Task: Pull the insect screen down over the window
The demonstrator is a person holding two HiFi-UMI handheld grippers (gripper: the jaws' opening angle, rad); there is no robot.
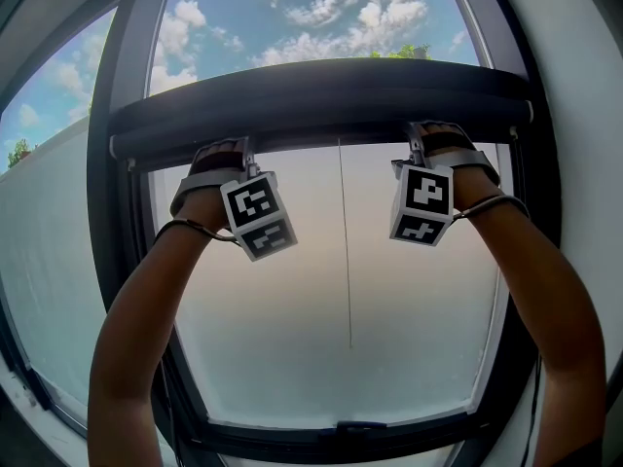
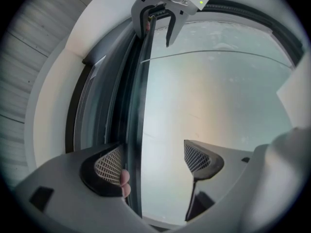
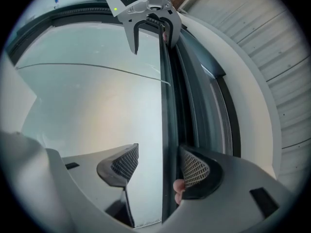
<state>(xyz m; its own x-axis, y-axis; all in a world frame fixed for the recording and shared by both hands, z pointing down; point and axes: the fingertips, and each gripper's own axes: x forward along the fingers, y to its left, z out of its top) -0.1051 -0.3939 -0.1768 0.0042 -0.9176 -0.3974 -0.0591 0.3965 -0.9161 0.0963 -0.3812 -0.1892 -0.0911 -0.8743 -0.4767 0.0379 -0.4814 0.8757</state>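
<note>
Since the insect screen's pull bar (image 1: 321, 100) sits up top, left gripper (image 2: 153, 159) and right gripper (image 3: 160, 165) straddle it wide open, clamping nothing. Looks like grab time: squeeze both, then pull down evenly.

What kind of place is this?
Probably indoors, at a dark-framed glass window: blue sky with white clouds shows through its top, a dark horizontal bar spans it, white wall beside.

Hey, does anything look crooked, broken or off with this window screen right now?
Nothing stands out. The dark screen bar spans the window near the top, a thin cord below it hangs straight, and the pane looks unbroken. The left gripper and right gripper are both open, with the bar's edge between their jaws.
</note>
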